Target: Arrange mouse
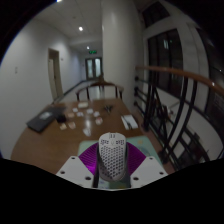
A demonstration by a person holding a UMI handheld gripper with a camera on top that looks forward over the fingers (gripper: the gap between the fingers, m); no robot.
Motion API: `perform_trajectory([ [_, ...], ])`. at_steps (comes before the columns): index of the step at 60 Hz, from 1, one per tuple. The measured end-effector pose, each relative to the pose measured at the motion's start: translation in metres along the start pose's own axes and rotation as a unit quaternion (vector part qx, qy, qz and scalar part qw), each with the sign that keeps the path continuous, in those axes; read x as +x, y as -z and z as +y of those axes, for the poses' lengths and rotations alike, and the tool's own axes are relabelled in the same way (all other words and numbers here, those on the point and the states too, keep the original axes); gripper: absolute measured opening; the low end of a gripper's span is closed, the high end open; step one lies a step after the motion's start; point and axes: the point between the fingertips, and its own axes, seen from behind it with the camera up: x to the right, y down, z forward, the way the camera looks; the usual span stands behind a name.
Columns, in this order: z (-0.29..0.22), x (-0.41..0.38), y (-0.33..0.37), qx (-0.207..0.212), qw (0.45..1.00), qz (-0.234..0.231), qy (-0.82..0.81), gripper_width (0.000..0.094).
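A white mouse with a perforated honeycomb shell point(111, 155) stands between my gripper's two fingers, held up above the brown table point(60, 140). The purple pads point(92, 158) press against both of its sides. My gripper point(111, 165) is shut on the mouse. The mouse's lower part is hidden between the fingers. A grey-green mat point(140, 147) lies on the table just beyond the mouse, partly hidden by it.
Farther along the table lie several small white items point(88, 118), a dark flat object point(42, 121) at the left and a dark object point(131, 121) at the right. Chairs point(100, 92) stand at the far end. A railing and glass wall point(175, 100) run along the right.
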Motion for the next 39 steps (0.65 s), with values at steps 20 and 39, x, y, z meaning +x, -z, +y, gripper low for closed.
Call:
perform_trajectory([
  [20, 0.077, -0.013, -0.042, -0.072, 0.996, -0.021, 0.046, 0.0563],
  [39, 0.081, -0.005, 0.054, -0.054, 0.998, -0.03, -0.013, 0.0856],
])
